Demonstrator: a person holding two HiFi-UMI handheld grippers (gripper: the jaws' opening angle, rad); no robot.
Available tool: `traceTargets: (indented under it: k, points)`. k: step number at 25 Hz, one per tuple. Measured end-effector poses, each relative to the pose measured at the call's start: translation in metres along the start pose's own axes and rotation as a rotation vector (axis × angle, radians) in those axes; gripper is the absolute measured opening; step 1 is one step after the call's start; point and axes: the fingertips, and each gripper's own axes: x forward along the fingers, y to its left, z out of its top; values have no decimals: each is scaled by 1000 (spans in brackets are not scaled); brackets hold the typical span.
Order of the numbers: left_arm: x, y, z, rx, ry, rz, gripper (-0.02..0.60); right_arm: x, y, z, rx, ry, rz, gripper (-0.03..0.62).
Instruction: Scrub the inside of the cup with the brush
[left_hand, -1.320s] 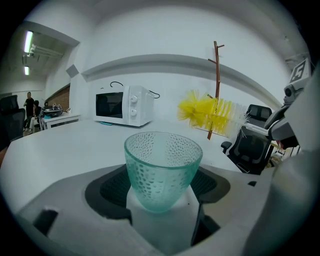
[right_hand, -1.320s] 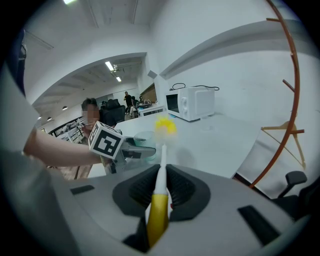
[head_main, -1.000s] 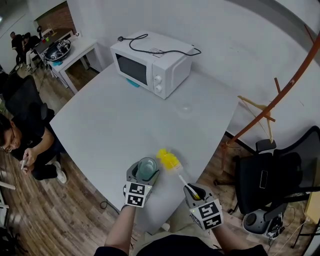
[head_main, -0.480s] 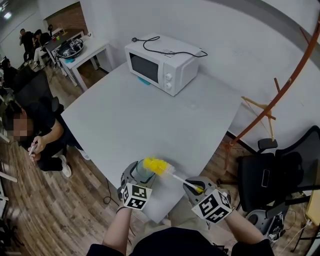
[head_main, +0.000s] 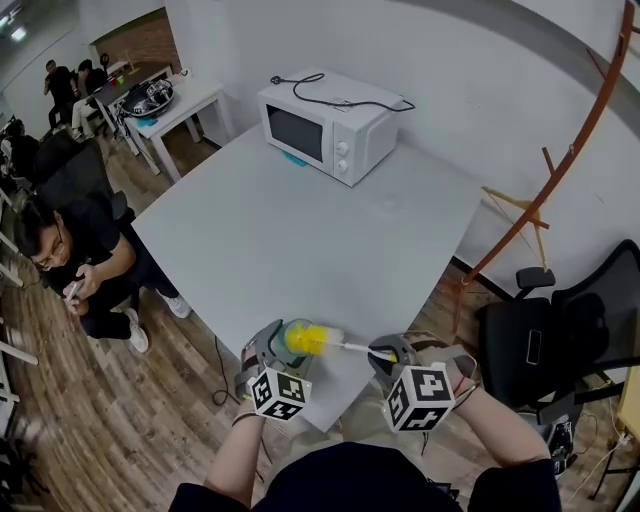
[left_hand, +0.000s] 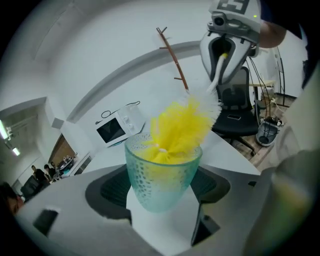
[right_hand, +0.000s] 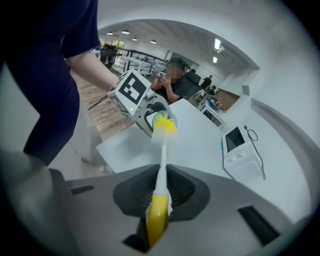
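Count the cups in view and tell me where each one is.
1. The cup is gripped by the left gripper near the table's front corner, with the brush's yellow head in its mouth. The microwave could hide another.

The person wears a dark navy top (head_main: 350, 485) with short sleeves (right_hand: 75, 35); it fills the head view at 6 o'clock. The left gripper (head_main: 290, 342) and the right gripper (head_main: 388, 352) each have a light grey shell and dark ribbed pads (left_hand: 112, 187) inside the jaws. Each carries a white cube with black square markers: the left cube (head_main: 278, 392) at 7 o'clock, the right cube (head_main: 420, 397) at 5 o'clock.
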Motion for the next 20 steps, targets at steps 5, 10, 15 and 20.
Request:
traceTargets:
  k: [5,10,15,20]
  points:
    - [-9,-16,11,83,-22,-21,377,0,-8,5,-220,65,6,52]
    - [-22,-28,30,118,-67,-46,376,2,-12,17,-384,101,35,52]
    - [-28,-37,35,115,-75,-61,376,0,-10,21,-483,128,43,52]
    - [-27,-42,33,113,-83,-70,376,-2,-10,19,-575,124,8,52]
